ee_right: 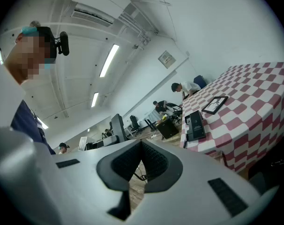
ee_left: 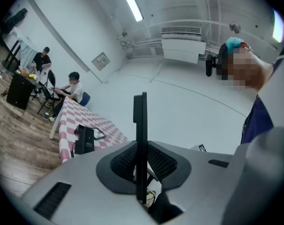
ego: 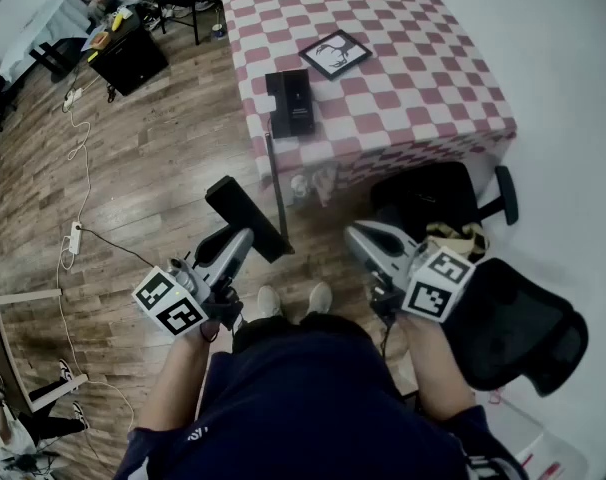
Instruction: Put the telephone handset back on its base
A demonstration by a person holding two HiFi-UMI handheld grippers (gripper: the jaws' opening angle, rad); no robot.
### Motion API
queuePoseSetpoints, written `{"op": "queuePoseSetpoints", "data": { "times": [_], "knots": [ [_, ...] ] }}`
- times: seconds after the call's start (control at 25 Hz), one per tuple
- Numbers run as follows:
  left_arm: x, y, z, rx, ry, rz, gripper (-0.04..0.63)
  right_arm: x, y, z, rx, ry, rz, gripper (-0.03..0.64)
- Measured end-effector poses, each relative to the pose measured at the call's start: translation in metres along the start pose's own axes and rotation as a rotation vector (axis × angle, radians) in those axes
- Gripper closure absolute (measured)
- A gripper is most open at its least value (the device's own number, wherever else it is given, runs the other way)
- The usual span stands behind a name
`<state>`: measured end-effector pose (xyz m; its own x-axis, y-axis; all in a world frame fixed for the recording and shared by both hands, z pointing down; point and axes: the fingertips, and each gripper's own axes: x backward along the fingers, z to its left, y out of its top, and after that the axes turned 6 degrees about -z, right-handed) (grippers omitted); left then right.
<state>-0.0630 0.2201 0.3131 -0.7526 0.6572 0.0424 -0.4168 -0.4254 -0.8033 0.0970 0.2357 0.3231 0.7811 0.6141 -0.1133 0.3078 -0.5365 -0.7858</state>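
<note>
Left gripper: its jaws are pressing from both sides on a thin black slab, which I am taking for the telephone handset. The slab is standing edge-on and rising past the jaw tips.

Right gripper: its jaws are meeting at the tips with nothing between them. It is hanging idle beside the person's right leg.

Handset in the head view: the handset is lying slantwise over the wooden floor. Its long axis is running from upper left to lower right.

Base: the base is sitting on the checkered table, at the table's near left edge, beside a framed picture.

Bearing: the base is lying ahead of the left gripper, a little to its right and well apart. The base's long axis is pointing away from the person, so the handset is probably needing a turn to line up with it.

Nearer hand: the left gripper is looking slightly nearer than the right gripper, and it is the one carrying the load.

Hard to make out: a thin dark line is running from the table edge toward the handset. It may be a cord, but I cannot tell. The cradle's shape is too small to read, and the handset's lower end is hiding behind the jaws.
</note>
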Motion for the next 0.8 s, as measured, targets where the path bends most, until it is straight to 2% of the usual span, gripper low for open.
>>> {"op": "queuePoseSetpoints", "data": {
  "times": [0.44, 0.8],
  "knots": [
    [-0.018, -0.017, -0.015, -0.009, 0.037, -0.009, 0.505, 0.023, 0.007, -0.019, -0.001, 0.035, -0.001, 0.601],
    [-0.033, -0.03, -0.033, -0.024, 0.057, -0.014, 0.506, 0.055, 0.009, -0.041, -0.036, 0.011, -0.001, 0.6]
  ]
}}
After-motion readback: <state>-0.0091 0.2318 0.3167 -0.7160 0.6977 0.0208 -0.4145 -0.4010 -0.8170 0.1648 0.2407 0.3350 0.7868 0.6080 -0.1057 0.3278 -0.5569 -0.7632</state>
